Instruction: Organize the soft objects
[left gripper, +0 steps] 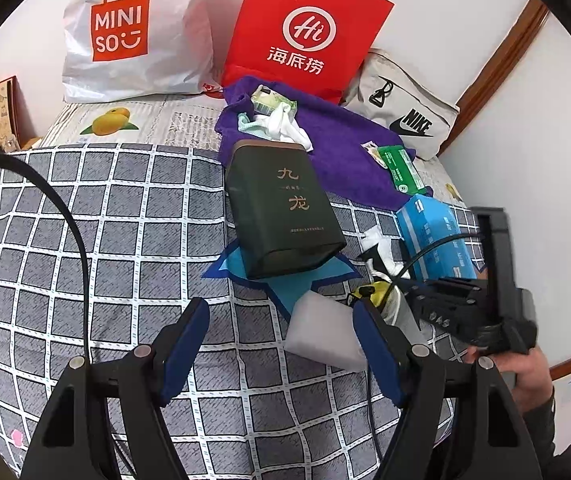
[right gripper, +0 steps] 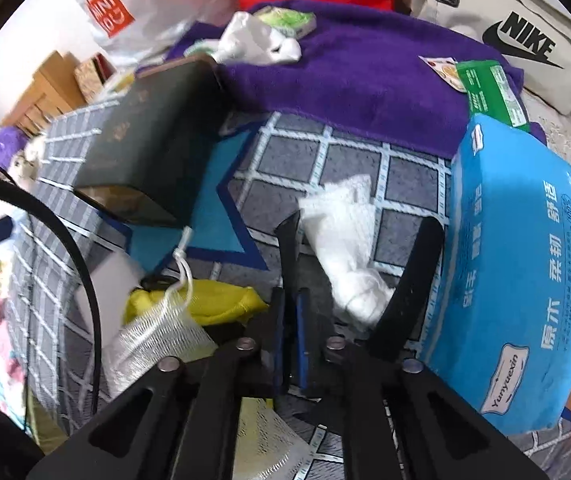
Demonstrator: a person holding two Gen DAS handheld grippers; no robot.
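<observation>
While the bed [left gripper: 125, 216] under its grey checked cover fills most of the left view, white walls with a wood trim rise at its far edge and right side. Along that far edge lean a white MINISO bag [left gripper: 133, 32], a red paper bag [left gripper: 305, 32] and a grey Nike pouch [left gripper: 405, 112], their contents hidden. The left tongs [left gripper: 281, 344] gape wide over the cover, holding nothing, a white foam block [left gripper: 321, 328] just beside the right finger. A dark tin [left gripper: 285, 208] lies mid-bed. The right tongs [right gripper: 359, 240] stand open around a crumpled white cloth [right gripper: 345, 236], near the right edge; a blue tissue pack [right gripper: 521, 264] lies beside it.
</observation>
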